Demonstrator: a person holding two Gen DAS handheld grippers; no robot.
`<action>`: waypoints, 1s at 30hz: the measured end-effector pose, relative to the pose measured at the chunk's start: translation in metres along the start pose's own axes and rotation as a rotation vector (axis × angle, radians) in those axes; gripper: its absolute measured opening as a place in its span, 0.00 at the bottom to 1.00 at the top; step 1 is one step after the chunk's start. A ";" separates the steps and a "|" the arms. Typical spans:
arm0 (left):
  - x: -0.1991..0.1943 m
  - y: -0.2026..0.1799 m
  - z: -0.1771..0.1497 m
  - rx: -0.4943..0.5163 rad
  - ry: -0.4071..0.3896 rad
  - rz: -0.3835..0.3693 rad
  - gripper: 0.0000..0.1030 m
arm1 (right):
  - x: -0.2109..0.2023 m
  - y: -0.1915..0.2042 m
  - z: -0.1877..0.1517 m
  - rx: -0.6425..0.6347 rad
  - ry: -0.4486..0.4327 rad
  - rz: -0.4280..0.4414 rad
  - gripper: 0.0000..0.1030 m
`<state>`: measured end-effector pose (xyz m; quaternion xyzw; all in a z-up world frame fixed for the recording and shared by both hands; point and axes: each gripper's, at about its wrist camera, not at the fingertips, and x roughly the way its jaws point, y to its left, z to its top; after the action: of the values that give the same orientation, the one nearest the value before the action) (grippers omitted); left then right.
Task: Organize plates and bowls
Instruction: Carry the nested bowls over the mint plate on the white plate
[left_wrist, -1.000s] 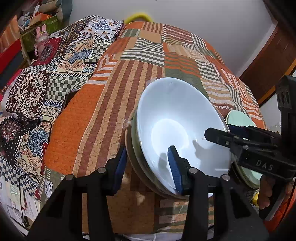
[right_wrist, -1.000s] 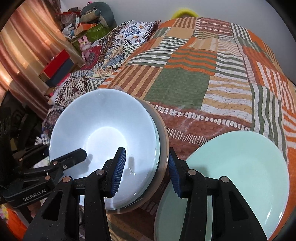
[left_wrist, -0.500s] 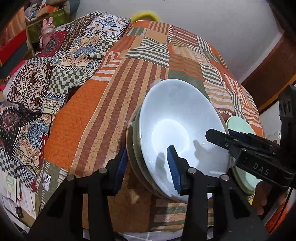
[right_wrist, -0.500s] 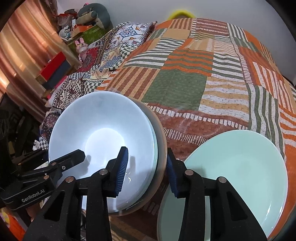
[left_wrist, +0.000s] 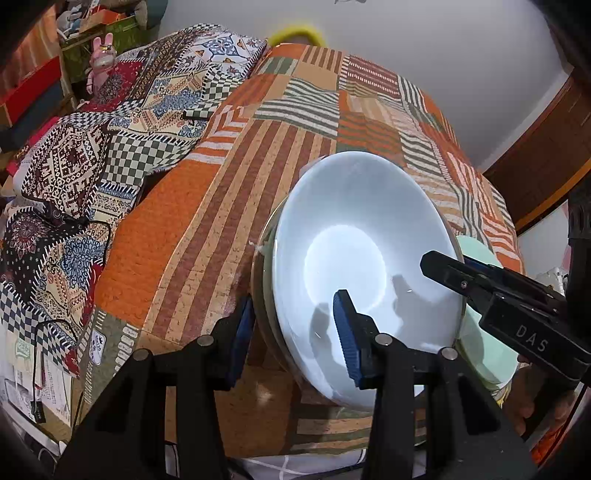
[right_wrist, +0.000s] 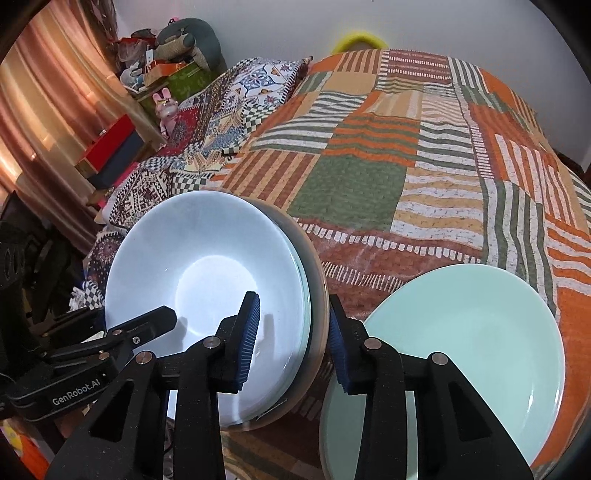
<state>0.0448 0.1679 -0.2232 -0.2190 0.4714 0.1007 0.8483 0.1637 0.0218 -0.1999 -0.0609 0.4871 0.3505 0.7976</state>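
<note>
A stack of bowls, a white bowl (left_wrist: 362, 240) (right_wrist: 207, 258) on top with greenish and tan rims under it, sits tilted at the near edge of the patchwork quilt (right_wrist: 369, 184). My left gripper (left_wrist: 291, 332) is shut on the stack's left rim, one pad inside the white bowl and one under the stack. My right gripper (right_wrist: 293, 339) straddles the opposite rim and its jaws are closing, with the rim between the pads. A pale green plate (right_wrist: 472, 332) (left_wrist: 476, 251) lies flat on the quilt just right of the stack.
A second patterned blanket (left_wrist: 110, 166) covers the bed's left side. Beyond it stand boxes and a pink toy rabbit (right_wrist: 166, 107). A wall lies behind the bed and a wooden door (left_wrist: 546, 147) to the right. A hand (left_wrist: 524, 398) holds the right gripper.
The right gripper's pads have drawn closer together around the stack's right rim. The left gripper keeps its hold, and the stack and green plate stay in place.
</note>
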 end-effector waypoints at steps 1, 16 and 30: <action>-0.003 -0.001 0.001 -0.002 -0.006 -0.002 0.42 | -0.002 -0.001 0.000 0.003 -0.005 0.003 0.32; -0.049 -0.037 0.014 0.084 -0.123 -0.012 0.42 | -0.045 -0.013 0.002 0.054 -0.092 0.025 0.32; -0.068 -0.088 0.012 0.166 -0.157 -0.075 0.42 | -0.098 -0.039 -0.010 0.101 -0.200 -0.011 0.32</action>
<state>0.0505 0.0978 -0.1355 -0.1567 0.4018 0.0464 0.9010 0.1537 -0.0605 -0.1345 0.0122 0.4219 0.3255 0.8461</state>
